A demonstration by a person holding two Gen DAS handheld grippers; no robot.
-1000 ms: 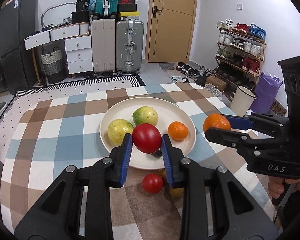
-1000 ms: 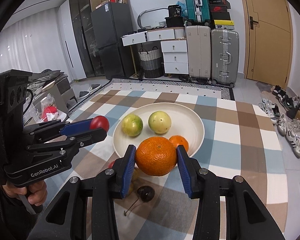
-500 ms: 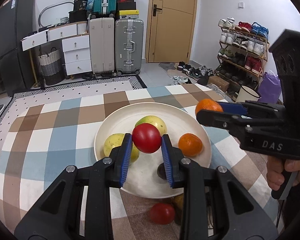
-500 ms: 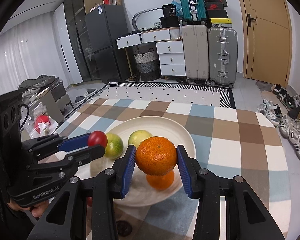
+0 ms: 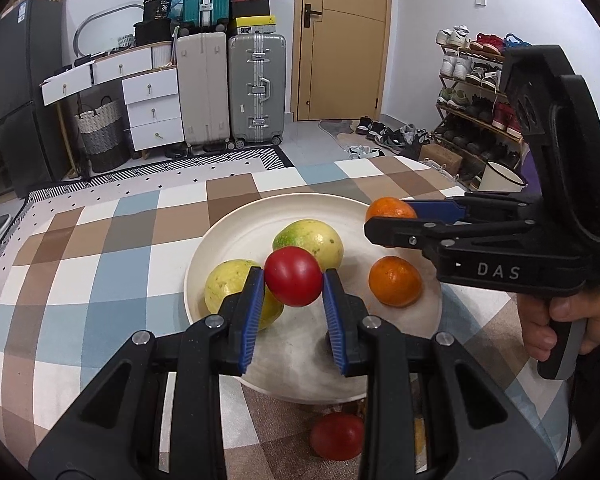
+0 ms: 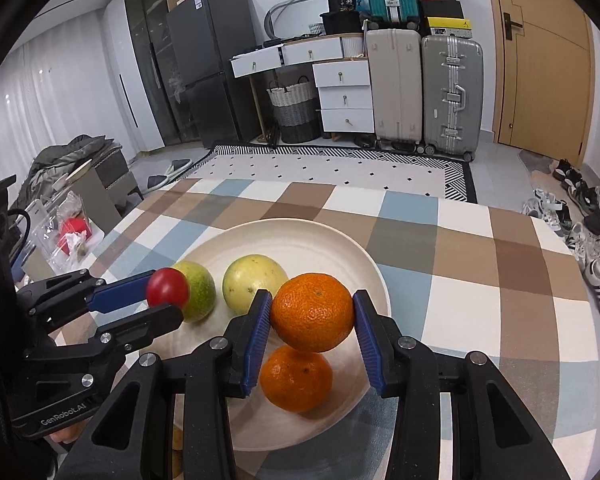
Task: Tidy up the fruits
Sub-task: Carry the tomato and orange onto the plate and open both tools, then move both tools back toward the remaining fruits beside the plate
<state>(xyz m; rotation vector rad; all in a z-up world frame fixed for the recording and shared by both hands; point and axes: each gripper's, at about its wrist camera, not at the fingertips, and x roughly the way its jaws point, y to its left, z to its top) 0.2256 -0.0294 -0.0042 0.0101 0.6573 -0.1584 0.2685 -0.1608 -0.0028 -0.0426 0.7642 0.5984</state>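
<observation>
My left gripper is shut on a red tomato and holds it above the near part of the cream plate. My right gripper is shut on an orange above the plate's right side. On the plate lie two yellow-green fruits and one orange, which sits right under the held orange in the right wrist view. The right gripper also shows in the left wrist view, the left gripper in the right wrist view.
A second red tomato lies on the checked tablecloth just in front of the plate, with a yellowish fruit partly hidden beside it. Suitcases, drawers and a shoe rack stand beyond the table.
Both grippers have moved forward over the plate with their fruits. The right gripper's orange now hangs directly above the orange on the plate.
</observation>
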